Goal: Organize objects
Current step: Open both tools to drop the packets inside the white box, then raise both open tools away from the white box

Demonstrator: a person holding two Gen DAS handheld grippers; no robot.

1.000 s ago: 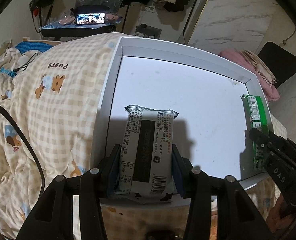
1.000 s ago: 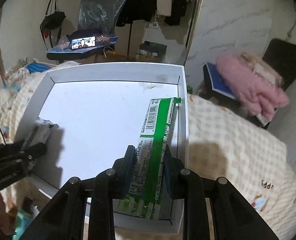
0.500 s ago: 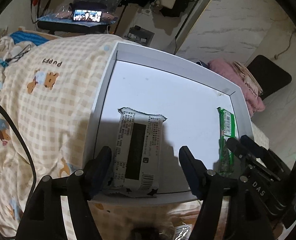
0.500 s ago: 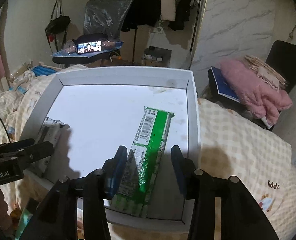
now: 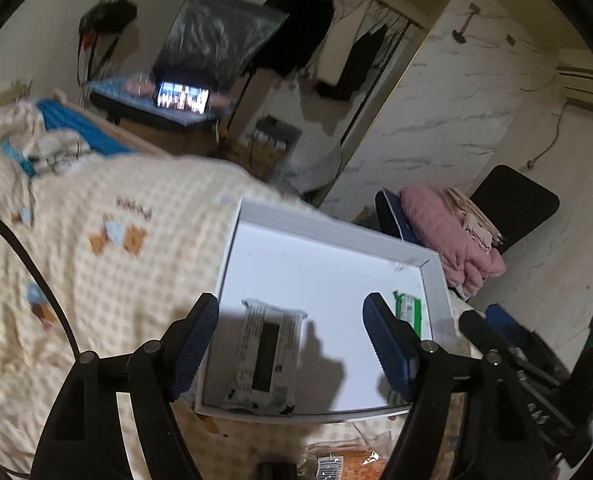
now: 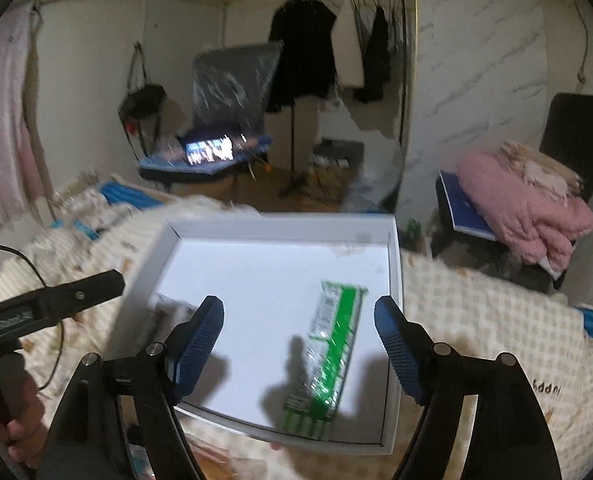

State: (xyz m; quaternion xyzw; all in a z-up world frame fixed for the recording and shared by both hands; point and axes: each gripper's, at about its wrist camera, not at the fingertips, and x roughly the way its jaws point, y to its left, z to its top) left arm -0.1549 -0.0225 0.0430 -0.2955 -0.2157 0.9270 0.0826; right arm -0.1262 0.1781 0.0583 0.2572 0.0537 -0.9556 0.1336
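Note:
A white tray [image 5: 328,226] lies on a checked blanket. A grey-and-black snack packet [image 5: 267,356] rests flat at the tray's near left. My left gripper [image 5: 290,336] hovers above and behind it, jaws opening, nothing between the pads. A green-and-white wrapped bar [image 6: 330,354] lies along the right side of the tray [image 6: 280,226]; its far end [image 5: 408,312] shows in the left wrist view. My right gripper [image 6: 298,340] stands over it, jaws opening, not touching it. The left gripper's finger [image 6: 56,306] shows at the left of the right wrist view.
The checked blanket [image 5: 96,280] covers the bed around the tray. A pink bundle [image 6: 524,208] sits on a dark chair at the right. More packets [image 5: 344,464] lie below the tray's near edge. A lit screen [image 5: 182,98] stands at the back.
Both grippers have opened and let go: the left off the snack packet, the right off the green bar. Both have lifted up and drawn back, and the packets stay in the tray.

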